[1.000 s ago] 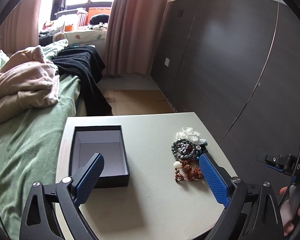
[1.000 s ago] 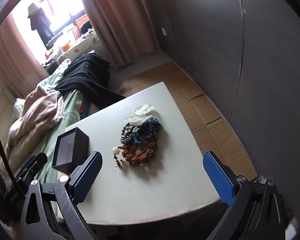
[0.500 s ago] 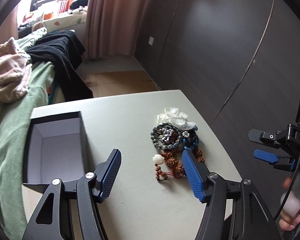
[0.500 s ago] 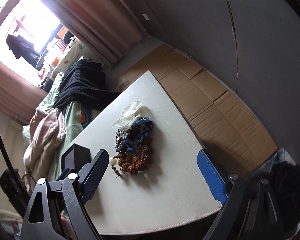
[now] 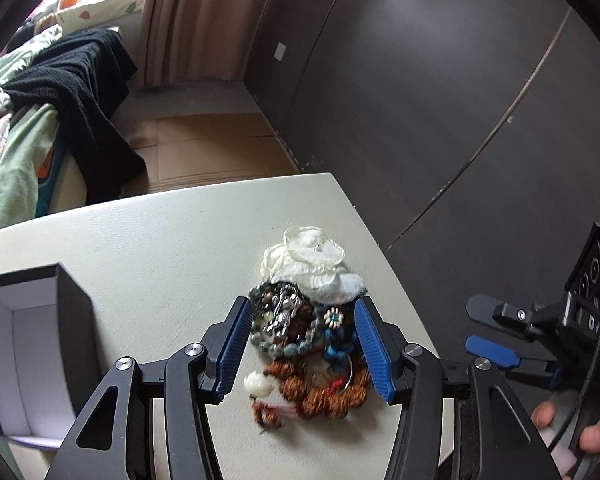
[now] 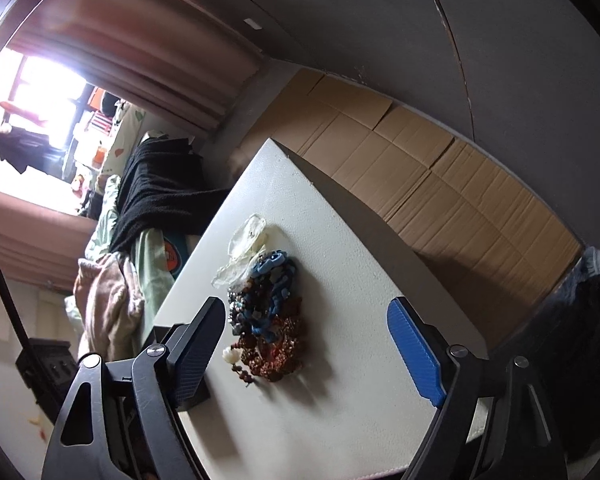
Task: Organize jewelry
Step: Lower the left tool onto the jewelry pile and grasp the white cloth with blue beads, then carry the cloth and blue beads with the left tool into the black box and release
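Jewelry pile (image 5: 306, 344) on pale bench (image 5: 160, 248), left gripper (image 5: 304, 348) jaws just closing around it, pads seemingly not yet pressing, right gripper (image 6: 308, 350) jaws wide apart, narrowing, nothing held, black box (image 5: 40, 344) beside

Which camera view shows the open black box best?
The left wrist view. There the box sits at the left edge, and its open top and pale inside are visible. In the right wrist view, the right claw finger hides nearly all of the box; only a dark corner shows beneath it.
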Tool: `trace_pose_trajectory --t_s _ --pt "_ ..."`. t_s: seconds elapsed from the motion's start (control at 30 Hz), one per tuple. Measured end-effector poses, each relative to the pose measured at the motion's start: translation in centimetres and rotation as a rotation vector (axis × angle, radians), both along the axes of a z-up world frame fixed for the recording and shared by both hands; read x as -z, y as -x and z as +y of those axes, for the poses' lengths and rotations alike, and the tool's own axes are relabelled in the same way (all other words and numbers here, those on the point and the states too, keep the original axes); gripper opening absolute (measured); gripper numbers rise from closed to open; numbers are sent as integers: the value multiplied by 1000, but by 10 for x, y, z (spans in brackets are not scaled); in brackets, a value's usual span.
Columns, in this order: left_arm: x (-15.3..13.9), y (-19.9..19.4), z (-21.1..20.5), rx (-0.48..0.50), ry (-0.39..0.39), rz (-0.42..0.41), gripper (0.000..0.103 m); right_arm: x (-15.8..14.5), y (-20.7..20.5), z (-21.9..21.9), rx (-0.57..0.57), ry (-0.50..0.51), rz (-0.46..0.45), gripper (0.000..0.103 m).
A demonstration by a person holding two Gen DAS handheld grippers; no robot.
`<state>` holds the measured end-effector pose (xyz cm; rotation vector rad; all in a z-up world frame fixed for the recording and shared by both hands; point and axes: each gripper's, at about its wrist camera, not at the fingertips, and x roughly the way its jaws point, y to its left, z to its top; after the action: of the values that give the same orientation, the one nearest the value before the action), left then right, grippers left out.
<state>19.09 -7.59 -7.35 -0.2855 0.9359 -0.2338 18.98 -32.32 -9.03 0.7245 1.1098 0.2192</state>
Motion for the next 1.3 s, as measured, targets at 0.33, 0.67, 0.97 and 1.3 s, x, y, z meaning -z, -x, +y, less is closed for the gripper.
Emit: trace_pose_trajectory --t_s 0.33,0.67,0.97,1.3 --pt "29 -50 -31 23 -81 73 55 14 -17 -13 60 -84 55 85" --pt "19 -29 -15 -25 -113 18 2 22 -24 -5 19 -134 65 85" --pt "-3 23 37 -116 -16 -18 2 32 -36 23 -54 -118 59 64" --pt "-5 52 73 -169 40 -36 2 24 -34 65 -150 -21 -16 41"
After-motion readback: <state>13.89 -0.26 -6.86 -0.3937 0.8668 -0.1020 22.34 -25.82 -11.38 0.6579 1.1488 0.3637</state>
